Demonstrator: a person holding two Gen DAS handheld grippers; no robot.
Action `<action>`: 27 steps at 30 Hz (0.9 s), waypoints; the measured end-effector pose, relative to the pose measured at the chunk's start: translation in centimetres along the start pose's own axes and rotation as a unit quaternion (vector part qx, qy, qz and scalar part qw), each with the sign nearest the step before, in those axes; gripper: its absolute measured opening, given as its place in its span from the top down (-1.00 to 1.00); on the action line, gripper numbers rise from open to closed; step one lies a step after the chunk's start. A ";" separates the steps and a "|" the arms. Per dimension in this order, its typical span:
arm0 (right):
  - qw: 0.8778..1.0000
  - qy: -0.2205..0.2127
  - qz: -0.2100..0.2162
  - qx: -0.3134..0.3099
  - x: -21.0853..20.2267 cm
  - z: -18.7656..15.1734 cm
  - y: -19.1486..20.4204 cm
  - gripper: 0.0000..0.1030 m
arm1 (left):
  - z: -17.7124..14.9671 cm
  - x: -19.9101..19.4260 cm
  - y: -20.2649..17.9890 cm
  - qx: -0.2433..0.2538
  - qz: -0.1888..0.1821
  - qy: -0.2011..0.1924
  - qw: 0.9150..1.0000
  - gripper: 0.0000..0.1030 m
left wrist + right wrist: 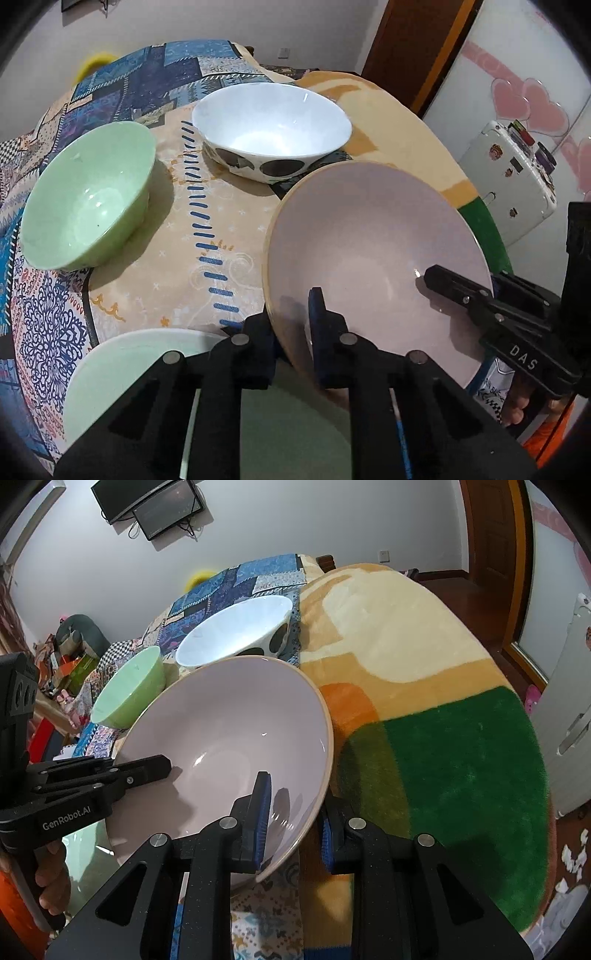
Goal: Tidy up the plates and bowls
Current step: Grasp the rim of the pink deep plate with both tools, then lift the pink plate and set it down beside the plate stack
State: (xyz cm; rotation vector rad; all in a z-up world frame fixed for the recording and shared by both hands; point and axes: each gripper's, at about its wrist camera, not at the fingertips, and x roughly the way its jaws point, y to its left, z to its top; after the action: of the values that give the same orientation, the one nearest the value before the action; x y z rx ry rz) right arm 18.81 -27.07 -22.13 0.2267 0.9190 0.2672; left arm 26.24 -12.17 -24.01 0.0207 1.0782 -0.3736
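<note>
Left wrist view: our left gripper (291, 328) and right gripper (293, 823) fingers pinch the tilted lilac bowl (369, 258) at lower right; next, we nest it into the white spotted bowl (271, 129).

Left wrist view looks forward and down from close over the pale bowl's (373, 258) near-left rim. Right wrist view looks from its right rim, equally close. Both share that bowl, the green bowl (88, 195) and the white bowl (271, 125) beyond.
</note>
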 end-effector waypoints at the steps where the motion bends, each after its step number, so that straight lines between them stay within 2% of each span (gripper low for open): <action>1: 1.000 -0.001 0.000 0.000 -0.2 0.0 0.0 0.59 | -0.1 -0.1 -0.1 0.001 0.000 0.000 1.000 0.71; 7: 1.000 -0.013 -0.006 -0.002 -1.8 0.1 0.4 0.59 | -0.4 -1.7 -1.0 0.006 -0.005 -0.012 1.000 0.71; 15: 0.999 -0.041 -0.004 -0.016 -4.8 0.5 1.9 0.59 | -0.9 -6.0 -1.8 0.010 -0.007 -0.042 0.999 0.71; 27: 0.996 -0.067 0.011 -0.054 -7.2 0.1 7.1 0.59 | -4.0 -13.1 -0.4 -0.003 0.008 -0.088 0.996 0.71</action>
State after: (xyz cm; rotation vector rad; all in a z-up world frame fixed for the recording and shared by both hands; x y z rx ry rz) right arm 13.80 -22.67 -14.49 0.1524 0.7667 0.3169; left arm 17.20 -7.95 -14.56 -0.0081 0.9042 -0.3506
